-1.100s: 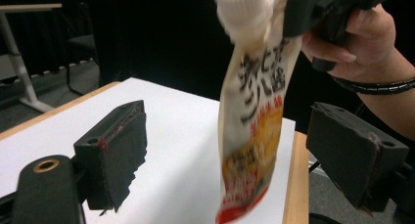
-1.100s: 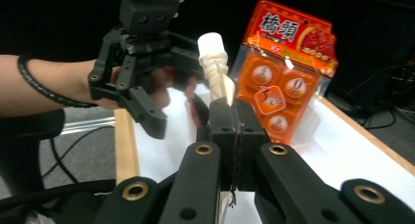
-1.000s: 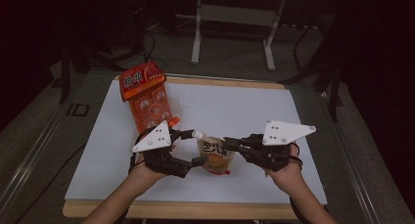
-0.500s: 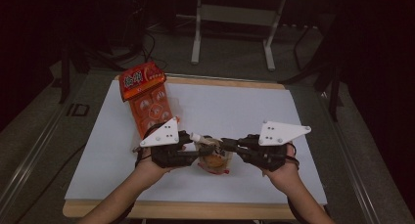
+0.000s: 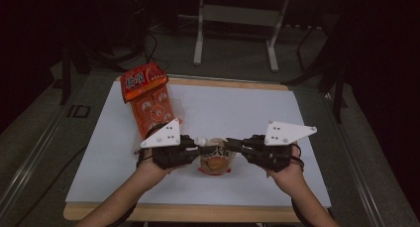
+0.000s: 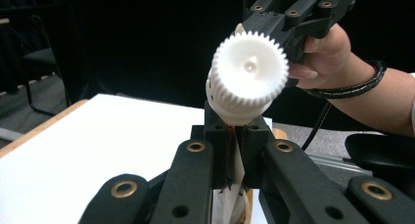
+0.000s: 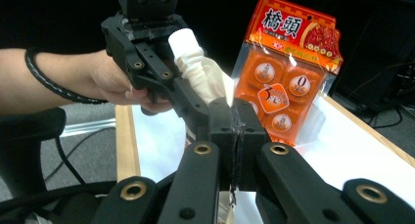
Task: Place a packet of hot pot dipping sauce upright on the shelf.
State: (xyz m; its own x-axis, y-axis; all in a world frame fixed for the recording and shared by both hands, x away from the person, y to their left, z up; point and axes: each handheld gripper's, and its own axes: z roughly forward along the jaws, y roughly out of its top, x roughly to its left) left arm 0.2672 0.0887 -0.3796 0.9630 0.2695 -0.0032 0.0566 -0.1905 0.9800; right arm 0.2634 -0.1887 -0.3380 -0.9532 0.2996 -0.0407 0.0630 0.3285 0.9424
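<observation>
Table (image 5: 124,177): white top; the work sits near its front edge, between the person's two hands.
Orange pack (image 5: 148,100): propped at the back left, untouched, well apart from the grippers.
Spouted pouch (image 5: 214,160): held up off the table, pinched on both sides.
Left gripper (image 6: 234,153): clamped on the pouch top, just beside the spout.
Right gripper (image 7: 234,136): clamped on the opposite top edge.
White cap (image 6: 250,67): on the spout.
Progress: grasp done; opening or carrying looks left.

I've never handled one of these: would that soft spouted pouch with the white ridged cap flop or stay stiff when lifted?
Probably floppy: the soft spouted pouch hangs between the left gripper and right gripper, each pinching its thin top edge. The white ridged cap and spout look rigid. Its bulging lower body suggests some weight, so it may swing.
</observation>
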